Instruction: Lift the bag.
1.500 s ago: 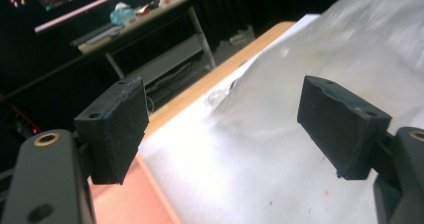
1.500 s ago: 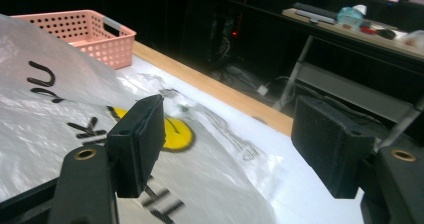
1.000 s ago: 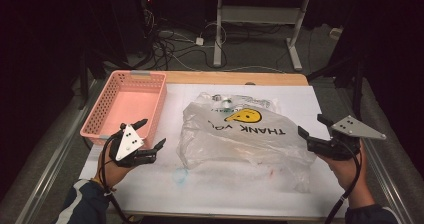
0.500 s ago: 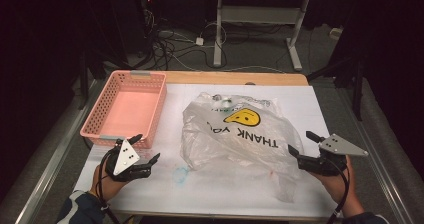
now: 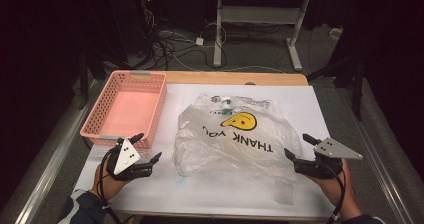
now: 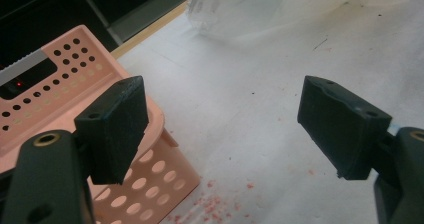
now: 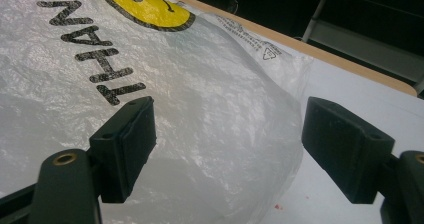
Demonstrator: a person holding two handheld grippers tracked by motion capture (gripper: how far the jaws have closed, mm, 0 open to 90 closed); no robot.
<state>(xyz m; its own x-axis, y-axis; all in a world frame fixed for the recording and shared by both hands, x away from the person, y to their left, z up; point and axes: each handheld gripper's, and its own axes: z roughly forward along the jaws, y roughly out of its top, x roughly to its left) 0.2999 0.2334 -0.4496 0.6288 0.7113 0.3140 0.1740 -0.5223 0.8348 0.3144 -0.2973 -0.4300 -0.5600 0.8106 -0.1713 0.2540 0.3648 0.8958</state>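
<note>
High view: right hand-held gripper (image 5: 300, 147) nearer plastic bag (image 5: 235, 134).

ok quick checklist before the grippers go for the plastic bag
1. Left gripper open: ok, jaws wide apart with nothing between them.
2. Right gripper open: ok, jaws spread and empty.
3. Right gripper lined up with the plastic bag: ok, the bag's edge lies ahead between its jaws in the right gripper view.
4. Left gripper lined up with the bag: not ok, it sits by the corner of the pink basket, with bare white sheet ahead.
5. Basket free to receive things: ok, nothing lies in it.
6. What is inside the bag: cannot tell, only a greenish shape shows through near its far end.
</note>
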